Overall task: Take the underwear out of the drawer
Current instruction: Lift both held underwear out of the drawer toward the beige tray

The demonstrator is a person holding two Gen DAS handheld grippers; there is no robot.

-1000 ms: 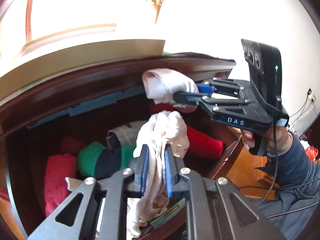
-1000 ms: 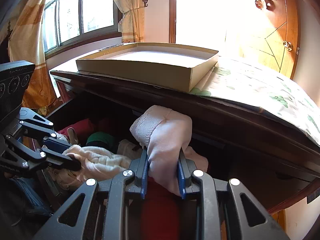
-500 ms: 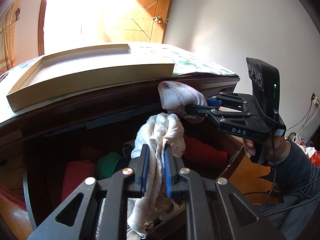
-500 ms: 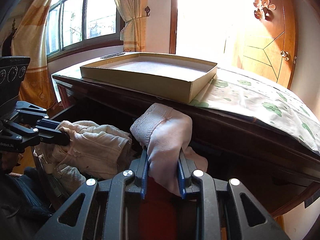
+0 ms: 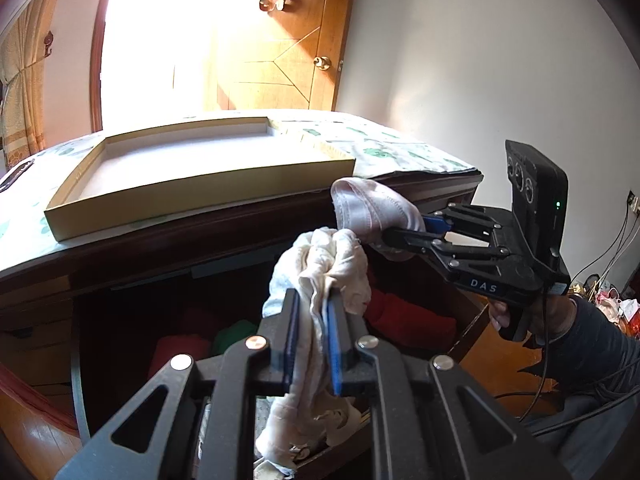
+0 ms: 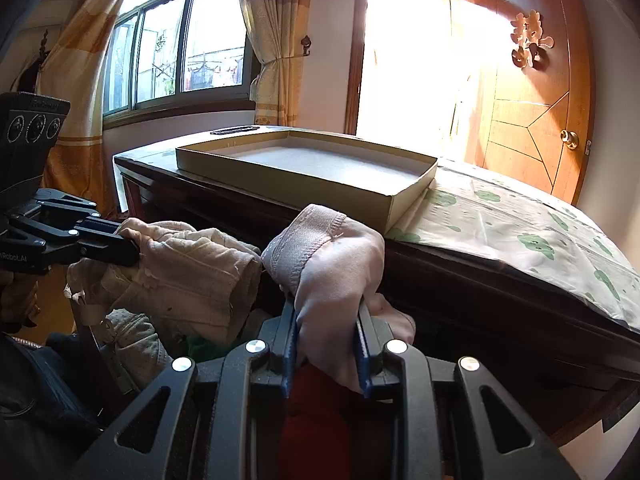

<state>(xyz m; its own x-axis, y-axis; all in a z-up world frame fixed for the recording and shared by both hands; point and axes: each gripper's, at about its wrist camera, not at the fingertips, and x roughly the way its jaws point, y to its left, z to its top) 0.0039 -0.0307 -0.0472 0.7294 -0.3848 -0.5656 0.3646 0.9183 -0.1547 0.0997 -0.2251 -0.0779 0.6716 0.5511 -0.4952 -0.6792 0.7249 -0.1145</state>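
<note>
My left gripper (image 5: 312, 308) is shut on a cream underwear bundle (image 5: 324, 264), which hangs down between its blue pads above the open drawer (image 5: 120, 320). The same bundle (image 6: 188, 272) shows at the left of the right wrist view, pinched by the left gripper (image 6: 128, 248). My right gripper (image 6: 326, 316) is shut on a pale pink piece of underwear (image 6: 332, 256), held up in front of the dresser's top edge. That pink piece (image 5: 372, 208) and the right gripper (image 5: 400, 232) appear at the right of the left wrist view. Both pieces hang close together.
A shallow cardboard box (image 5: 192, 168) lies on the dresser top, on a green-patterned cover (image 6: 520, 232). Red (image 5: 404, 316) and green (image 5: 236, 332) folded clothes stay in the drawer. A hand and dark sleeve (image 5: 580, 332) hold the right gripper. Behind stand a wooden door (image 6: 532, 92) and window (image 6: 176, 40).
Both grippers have lifted and tipped upward with their bundles. The cream bundle has risen clear of the drawer's clothes, and the box top has come into view.
</note>
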